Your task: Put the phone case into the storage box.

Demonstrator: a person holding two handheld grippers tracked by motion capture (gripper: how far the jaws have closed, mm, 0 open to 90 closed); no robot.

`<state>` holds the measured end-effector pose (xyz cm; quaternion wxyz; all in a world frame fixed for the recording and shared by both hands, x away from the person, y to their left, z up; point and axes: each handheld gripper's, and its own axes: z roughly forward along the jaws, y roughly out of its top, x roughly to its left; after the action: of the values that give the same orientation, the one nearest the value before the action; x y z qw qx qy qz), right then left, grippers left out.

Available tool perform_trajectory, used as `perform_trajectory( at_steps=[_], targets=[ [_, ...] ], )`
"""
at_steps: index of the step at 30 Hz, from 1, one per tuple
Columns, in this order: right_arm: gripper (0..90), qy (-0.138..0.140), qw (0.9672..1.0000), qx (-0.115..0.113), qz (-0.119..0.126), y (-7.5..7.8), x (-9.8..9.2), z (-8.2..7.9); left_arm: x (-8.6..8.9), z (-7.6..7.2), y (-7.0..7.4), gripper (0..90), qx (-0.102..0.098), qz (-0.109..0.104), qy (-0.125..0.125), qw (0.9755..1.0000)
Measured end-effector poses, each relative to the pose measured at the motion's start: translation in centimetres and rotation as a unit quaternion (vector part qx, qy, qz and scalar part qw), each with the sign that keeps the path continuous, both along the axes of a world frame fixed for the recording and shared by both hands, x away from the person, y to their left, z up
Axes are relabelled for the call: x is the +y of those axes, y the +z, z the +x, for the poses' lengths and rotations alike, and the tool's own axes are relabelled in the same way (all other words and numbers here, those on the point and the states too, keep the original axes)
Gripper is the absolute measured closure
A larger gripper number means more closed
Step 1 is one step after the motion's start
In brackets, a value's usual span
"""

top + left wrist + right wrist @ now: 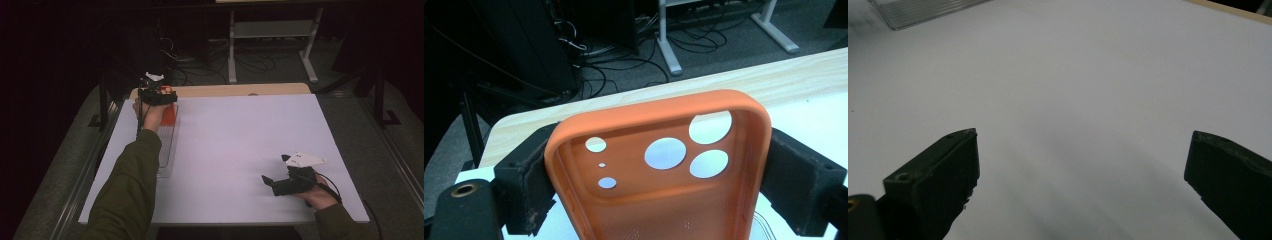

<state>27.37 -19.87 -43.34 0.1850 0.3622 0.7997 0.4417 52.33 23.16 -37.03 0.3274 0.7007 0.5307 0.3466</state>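
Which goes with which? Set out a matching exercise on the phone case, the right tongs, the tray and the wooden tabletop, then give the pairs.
Things:
1. orange phone case
2. right tongs
3. clear tray
4. wooden tabletop

Places or states:
A. lies along the left side of the white sheet
B. shows as a strip beyond the sheet's far edge
C. gripped between the pads of the left tongs
D. open, with nothing between them, over the bare sheet

Pairs: 1-C, 2-D, 3-A, 4-B
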Motion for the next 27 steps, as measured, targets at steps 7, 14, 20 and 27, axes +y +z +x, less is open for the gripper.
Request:
perform_trajectory(
  at_steps=[7, 14, 20, 27],
  targets=[
    [0.4, -0.003, 1.0000, 0.004, 0.004, 0.0, -0.1, -0.1, 0.1, 0.3, -0.2, 10.9, 0.001, -0.004, 0.000, 1.0000],
    [0.4, -0.003, 1.0000, 0.004, 0.003, 0.0, 0.0, -0.1, 0.2, 0.6, -0.5, 5.2, 0.013, -0.010, 0.000, 0.9999],
    [0.4, -0.003, 1.0000, 0.004, 0.003, 0.0, 0.0, -0.1, 0.3, 0.5, -0.1, 0.8, 0.005, -0.012, -0.005, 0.9999],
    [0.4, -0.003, 1.0000, 0.005, 0.002, 0.0, 0.0, -0.1, 0.5, 0.0, 0.6, 0.0, 0.000, -0.018, -0.018, 0.9997]
  ],
)
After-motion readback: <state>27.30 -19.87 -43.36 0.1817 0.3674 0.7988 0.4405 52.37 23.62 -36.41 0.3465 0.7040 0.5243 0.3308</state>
